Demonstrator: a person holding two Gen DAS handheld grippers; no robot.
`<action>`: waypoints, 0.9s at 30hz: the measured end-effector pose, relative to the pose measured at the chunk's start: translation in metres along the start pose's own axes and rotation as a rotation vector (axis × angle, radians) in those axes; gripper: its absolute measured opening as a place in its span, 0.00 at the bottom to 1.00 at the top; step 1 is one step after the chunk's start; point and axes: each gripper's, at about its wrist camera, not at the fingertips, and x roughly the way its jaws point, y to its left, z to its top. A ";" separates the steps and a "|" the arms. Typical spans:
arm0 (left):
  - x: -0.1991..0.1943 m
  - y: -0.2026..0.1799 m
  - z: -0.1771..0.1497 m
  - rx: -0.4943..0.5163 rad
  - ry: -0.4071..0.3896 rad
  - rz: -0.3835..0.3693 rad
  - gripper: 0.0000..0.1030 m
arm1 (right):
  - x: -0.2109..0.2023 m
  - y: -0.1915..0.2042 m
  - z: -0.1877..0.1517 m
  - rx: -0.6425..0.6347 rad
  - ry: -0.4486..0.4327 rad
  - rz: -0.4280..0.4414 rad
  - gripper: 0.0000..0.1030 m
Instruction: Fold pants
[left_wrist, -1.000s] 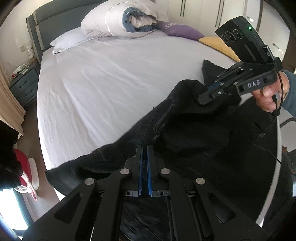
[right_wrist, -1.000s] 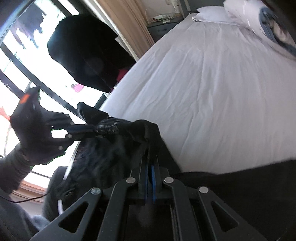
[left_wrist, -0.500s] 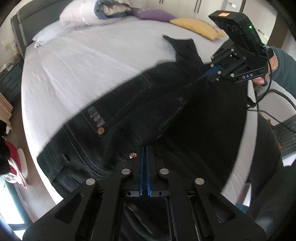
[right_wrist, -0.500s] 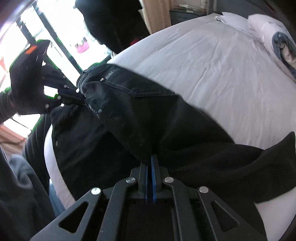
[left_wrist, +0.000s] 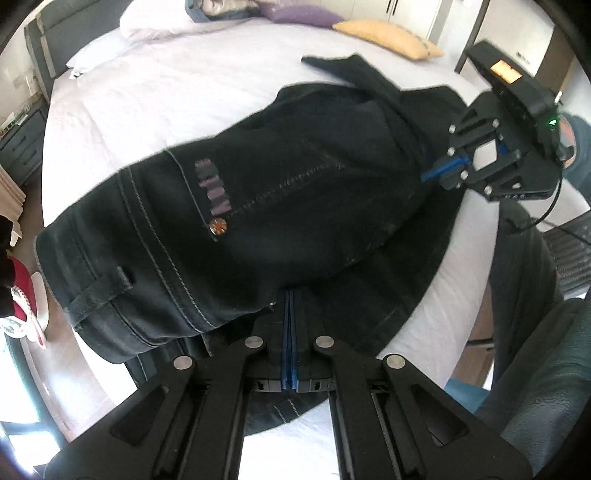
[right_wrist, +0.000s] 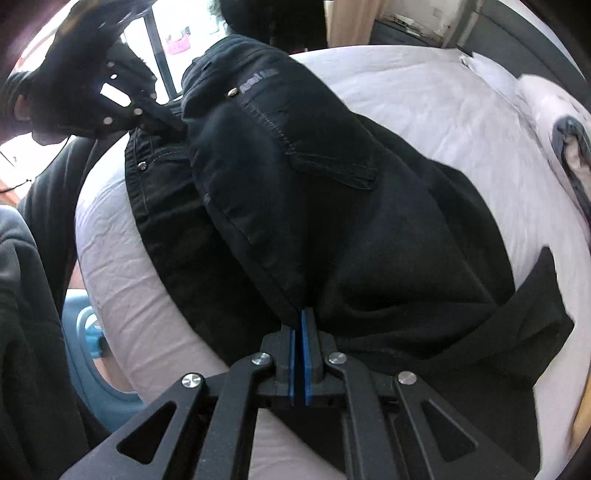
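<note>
The black pants (left_wrist: 288, 206) lie doubled over on the white bed (left_wrist: 155, 99), near its edge. The left hand-held gripper (left_wrist: 289, 306) pinches the waist end; the right hand-held gripper (right_wrist: 300, 317) pinches the fabric further along.

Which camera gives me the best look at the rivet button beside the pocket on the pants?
Left wrist: the rivet button sits near centre, large, on the pants. Right wrist shows it small and far off, near the top.
</note>
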 end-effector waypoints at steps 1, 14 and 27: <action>-0.007 -0.004 -0.001 0.015 -0.025 -0.001 0.00 | -0.002 -0.002 -0.001 0.018 -0.007 0.006 0.04; -0.074 0.019 -0.005 -0.031 -0.179 0.052 0.00 | -0.033 0.004 -0.010 -0.014 -0.041 -0.003 0.04; -0.034 -0.040 -0.001 0.274 -0.133 0.401 0.08 | -0.077 -0.026 -0.002 0.158 -0.195 0.147 0.04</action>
